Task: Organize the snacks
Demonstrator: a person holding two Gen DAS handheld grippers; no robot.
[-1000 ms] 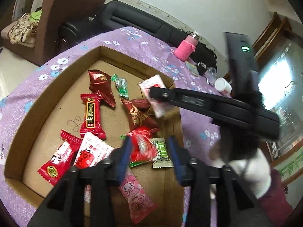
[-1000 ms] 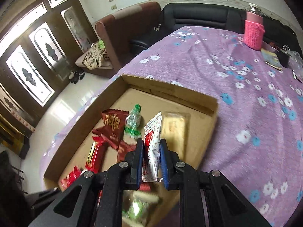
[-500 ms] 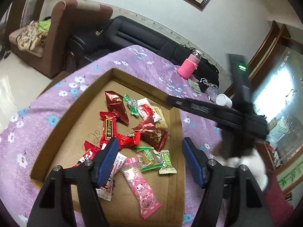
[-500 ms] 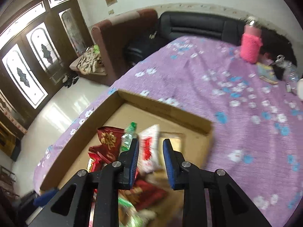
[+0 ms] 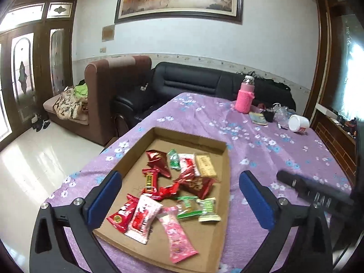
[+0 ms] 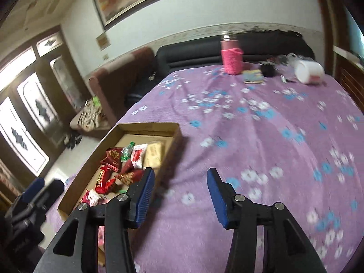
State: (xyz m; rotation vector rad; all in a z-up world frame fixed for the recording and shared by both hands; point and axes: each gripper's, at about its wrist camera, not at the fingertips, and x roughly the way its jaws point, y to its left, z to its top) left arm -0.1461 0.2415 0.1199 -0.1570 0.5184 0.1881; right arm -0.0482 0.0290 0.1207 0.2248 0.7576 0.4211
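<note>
A shallow cardboard tray (image 5: 188,137) lies on the purple flowered tablecloth and holds several wrapped snacks: red packets (image 5: 158,160), a white-and-red packet (image 5: 187,162), a yellow bar (image 5: 206,165), green packets (image 5: 208,209) and a pink one (image 5: 177,236). My left gripper (image 5: 179,195) is open and empty, raised above the tray's near end. My right gripper (image 6: 179,193) is open and empty, above the cloth just right of the tray (image 6: 147,126); the snacks (image 6: 136,157) lie to its left.
A pink bottle (image 5: 245,96), a white cup on its side (image 5: 298,122) and small items (image 5: 268,116) stand at the table's far end. A black sofa (image 5: 193,84) and a brown armchair (image 5: 107,91) lie beyond. The right tool's dark body (image 5: 316,193) is at right.
My right gripper let go of the white-and-red packet into the tray, opened wide and pulled back to the right. My left gripper opened and rose away from the snacks.
</note>
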